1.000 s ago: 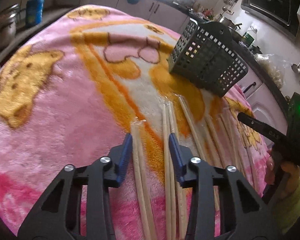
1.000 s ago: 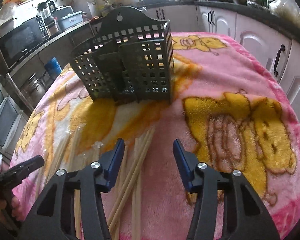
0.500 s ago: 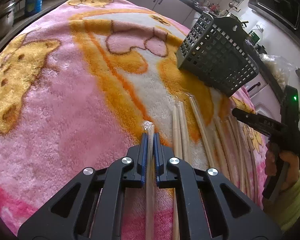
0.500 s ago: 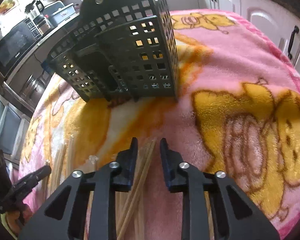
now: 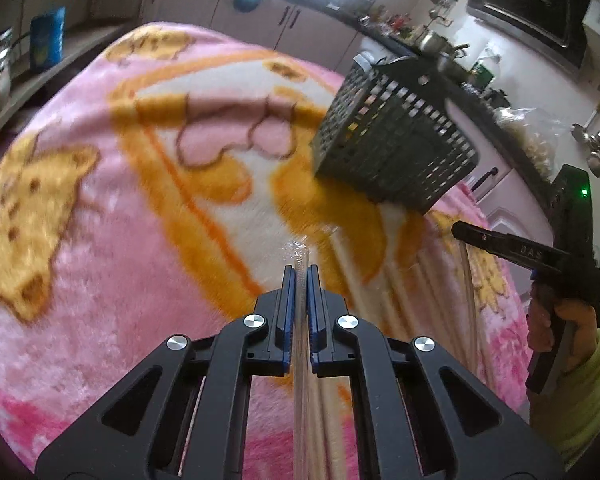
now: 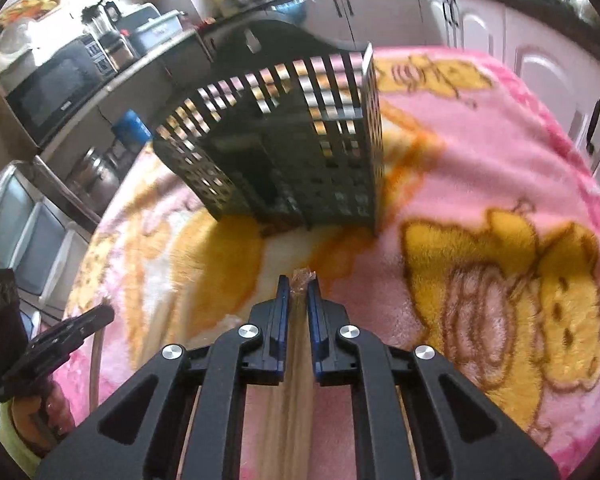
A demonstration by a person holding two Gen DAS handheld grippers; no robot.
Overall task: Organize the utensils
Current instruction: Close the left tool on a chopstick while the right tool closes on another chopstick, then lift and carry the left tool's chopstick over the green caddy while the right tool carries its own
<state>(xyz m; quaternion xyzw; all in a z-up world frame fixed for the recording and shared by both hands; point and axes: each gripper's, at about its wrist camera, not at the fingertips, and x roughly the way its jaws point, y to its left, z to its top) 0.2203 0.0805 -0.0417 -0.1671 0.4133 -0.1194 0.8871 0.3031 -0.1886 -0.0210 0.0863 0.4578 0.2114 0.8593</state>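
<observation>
A dark grey perforated utensil basket (image 5: 392, 136) stands on the pink blanket (image 5: 100, 240); it also shows in the right wrist view (image 6: 292, 152). My left gripper (image 5: 299, 270) is shut on a plastic-wrapped pair of chopsticks (image 5: 299, 252), lifted above the blanket. My right gripper (image 6: 299, 280) is shut on another wrapped pair of chopsticks (image 6: 302, 276), short of the basket. Several more pale chopsticks (image 5: 432, 280) lie on the blanket below the basket. The right gripper's handle (image 5: 540, 256) shows at the right of the left wrist view.
The blanket (image 6: 480, 160) covers a table ringed by kitchen counters and white cabinets (image 6: 540, 60). A microwave (image 6: 56, 92) and pots stand on the left counter. The left gripper's handle (image 6: 56, 340) shows at lower left in the right wrist view.
Both grippers went from open to shut, each on a wrapped pair of chopsticks, then lifted them off the blanket and moved toward the basket.
</observation>
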